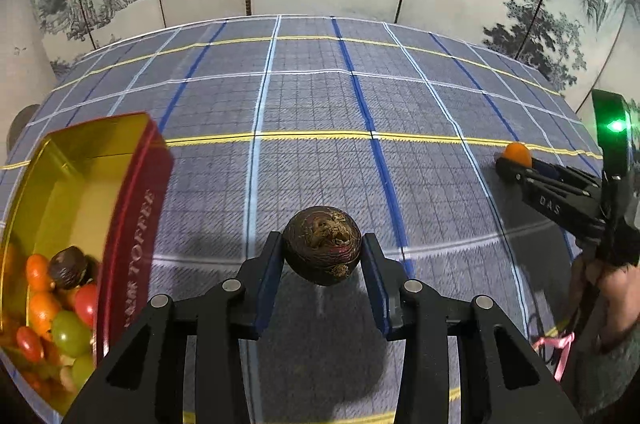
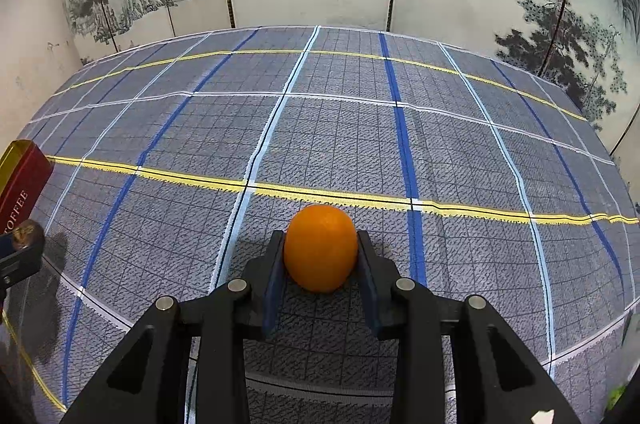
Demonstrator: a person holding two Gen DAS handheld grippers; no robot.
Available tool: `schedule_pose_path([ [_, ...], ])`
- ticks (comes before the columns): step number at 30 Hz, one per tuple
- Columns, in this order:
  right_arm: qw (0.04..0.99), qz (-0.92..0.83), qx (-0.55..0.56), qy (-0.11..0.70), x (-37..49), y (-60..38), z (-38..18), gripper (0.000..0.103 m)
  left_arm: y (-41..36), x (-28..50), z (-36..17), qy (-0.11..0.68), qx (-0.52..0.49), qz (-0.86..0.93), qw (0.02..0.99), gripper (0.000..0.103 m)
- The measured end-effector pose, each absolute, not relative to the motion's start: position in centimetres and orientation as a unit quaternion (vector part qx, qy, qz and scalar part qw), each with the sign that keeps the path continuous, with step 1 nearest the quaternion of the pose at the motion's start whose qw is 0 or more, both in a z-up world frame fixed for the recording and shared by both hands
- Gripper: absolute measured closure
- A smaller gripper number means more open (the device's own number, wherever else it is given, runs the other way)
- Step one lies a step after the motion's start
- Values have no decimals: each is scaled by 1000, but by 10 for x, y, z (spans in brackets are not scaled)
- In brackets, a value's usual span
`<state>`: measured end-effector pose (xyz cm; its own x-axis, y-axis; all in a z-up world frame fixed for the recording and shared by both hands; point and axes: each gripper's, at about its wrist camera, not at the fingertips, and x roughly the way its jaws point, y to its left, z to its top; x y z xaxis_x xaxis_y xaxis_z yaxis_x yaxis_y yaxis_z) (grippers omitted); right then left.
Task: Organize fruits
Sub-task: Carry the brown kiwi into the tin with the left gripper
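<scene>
On plaid cloth [image 1: 320, 163], wrinkled round passionfruit [image 1: 322, 250], smooth orange [image 2: 320, 248]

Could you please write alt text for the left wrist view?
The left tool grips a dark brown round fruit above a plaid tablecloth. A gold-lined red tin of mixed fruit sits left; the right tool holds an orange fruit far right.

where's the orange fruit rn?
The orange fruit sits between the right hand-held gripper fingers, low over the plaid tablecloth, far right of the toffee tin.
</scene>
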<state>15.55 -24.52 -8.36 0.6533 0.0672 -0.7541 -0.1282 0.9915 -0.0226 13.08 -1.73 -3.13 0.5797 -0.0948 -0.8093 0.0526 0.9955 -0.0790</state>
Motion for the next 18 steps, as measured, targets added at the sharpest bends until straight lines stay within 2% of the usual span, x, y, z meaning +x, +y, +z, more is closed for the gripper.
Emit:
schedule_pose_path([
  [18,908,54,-37,413,156,-246,-83,71,28,98,11,441,-30,-12,897,63],
])
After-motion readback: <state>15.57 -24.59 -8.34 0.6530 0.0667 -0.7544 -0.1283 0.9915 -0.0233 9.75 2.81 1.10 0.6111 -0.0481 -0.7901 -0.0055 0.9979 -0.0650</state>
